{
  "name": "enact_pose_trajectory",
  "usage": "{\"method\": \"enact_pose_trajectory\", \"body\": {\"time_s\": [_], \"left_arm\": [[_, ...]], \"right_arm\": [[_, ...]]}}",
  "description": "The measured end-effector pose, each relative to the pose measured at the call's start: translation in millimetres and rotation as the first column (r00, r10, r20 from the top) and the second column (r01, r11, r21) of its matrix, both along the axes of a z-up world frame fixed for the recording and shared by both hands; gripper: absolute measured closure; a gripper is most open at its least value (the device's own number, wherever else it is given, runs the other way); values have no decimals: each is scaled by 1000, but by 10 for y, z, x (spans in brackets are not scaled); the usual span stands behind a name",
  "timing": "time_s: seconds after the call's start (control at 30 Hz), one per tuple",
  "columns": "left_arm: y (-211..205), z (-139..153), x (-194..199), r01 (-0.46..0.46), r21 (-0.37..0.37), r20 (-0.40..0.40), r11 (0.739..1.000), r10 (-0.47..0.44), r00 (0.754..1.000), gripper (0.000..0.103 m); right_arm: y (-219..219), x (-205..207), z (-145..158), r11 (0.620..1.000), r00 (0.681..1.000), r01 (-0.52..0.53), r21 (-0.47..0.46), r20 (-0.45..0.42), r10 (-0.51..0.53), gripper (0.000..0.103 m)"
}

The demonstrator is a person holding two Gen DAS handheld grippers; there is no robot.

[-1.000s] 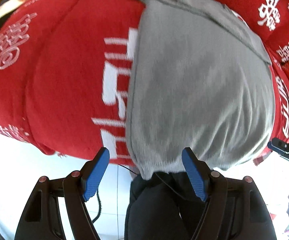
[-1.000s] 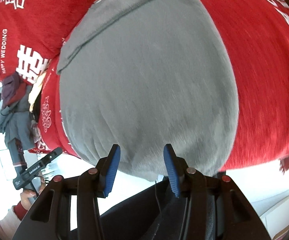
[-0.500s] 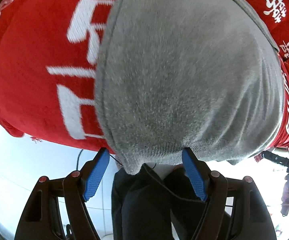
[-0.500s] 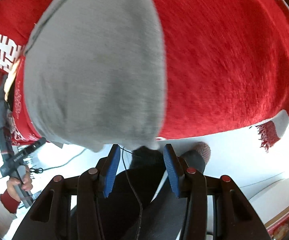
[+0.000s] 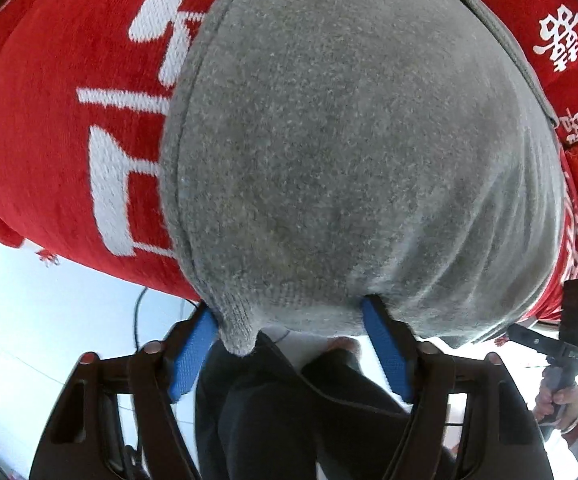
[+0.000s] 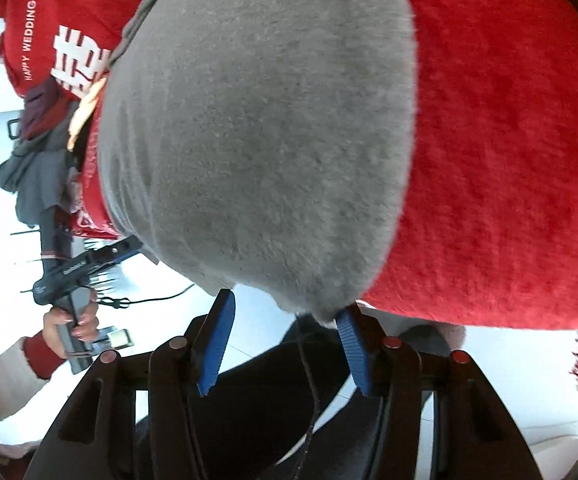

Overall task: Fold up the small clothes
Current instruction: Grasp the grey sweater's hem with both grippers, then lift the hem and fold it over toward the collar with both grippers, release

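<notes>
Grey garment [image 5: 349, 152] lies on red cloth [image 5: 69, 100], at 12 o'clock from both tongs. Left tongs [image 5: 289, 316] wide, hem corner between the pads. Right tongs [image 6: 285, 316] wide, near edge over the tips.

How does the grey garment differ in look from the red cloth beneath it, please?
The grey garment is plain, with a stitched hem; the red cloth carries white characters and lettering. The grey garment lies on top, its near edge reaching both open tools, left tool and right tool; the red cloth spreads wider underneath, with a frayed fringe at one corner. Both look like soft knitted fabric.
</notes>
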State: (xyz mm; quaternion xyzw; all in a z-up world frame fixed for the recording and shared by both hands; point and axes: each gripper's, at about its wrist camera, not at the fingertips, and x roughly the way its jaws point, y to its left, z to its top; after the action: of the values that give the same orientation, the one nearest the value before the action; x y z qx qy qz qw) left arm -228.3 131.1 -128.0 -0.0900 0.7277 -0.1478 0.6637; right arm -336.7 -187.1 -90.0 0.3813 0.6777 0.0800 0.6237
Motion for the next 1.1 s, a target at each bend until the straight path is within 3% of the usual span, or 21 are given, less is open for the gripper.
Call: {"method": "enact_pose_trajectory", "body": {"time_s": [0.03, 0.1, 0.13, 0.2, 0.33, 0.6, 0.93, 1.1], "left_arm": [[-9, -4, -17, -3, -6, -4, 1000, 3, 1000, 50], [-53, 34, -70, 29, -13, -1, 999, -29, 1000, 90], [-63, 66, -85, 39, -30, -5, 999, -40, 999, 89], [-26, 183, -72, 17, -102, -17, 995, -19, 1000, 89], [56, 506, 2, 8, -198, 13, 980, -6, 1000, 89], [156, 1268, 638, 45, -331, 173, 943, 13, 985, 89], [-125, 1591, 1681, 95, -348, 283, 933, 8, 959, 89], [-386, 1662, 2119, 78, -338, 327, 938, 39, 944, 90]], "right_arm": [[-3, -9, -35, 1000, 1000, 14, 18, -9, -14, 46], [25, -34, -93, 995, 996, 81, 54, -45, -78, 59], [-28, -68, -117, 987, 988, 141, 77, -67, -136, 93], [-98, -128, -68, 964, 972, 234, 125, -54, -229, 93], [-84, -107, 216, 930, 953, 296, 217, 2, -304, 93], [-190, 154, 809, 868, 889, 394, 302, 115, -444, 93], [-508, 989, 1328, 852, 809, 405, 332, 304, -503, 93], [-753, 1498, 1361, 857, 801, 384, 345, 338, -495, 93]]}}
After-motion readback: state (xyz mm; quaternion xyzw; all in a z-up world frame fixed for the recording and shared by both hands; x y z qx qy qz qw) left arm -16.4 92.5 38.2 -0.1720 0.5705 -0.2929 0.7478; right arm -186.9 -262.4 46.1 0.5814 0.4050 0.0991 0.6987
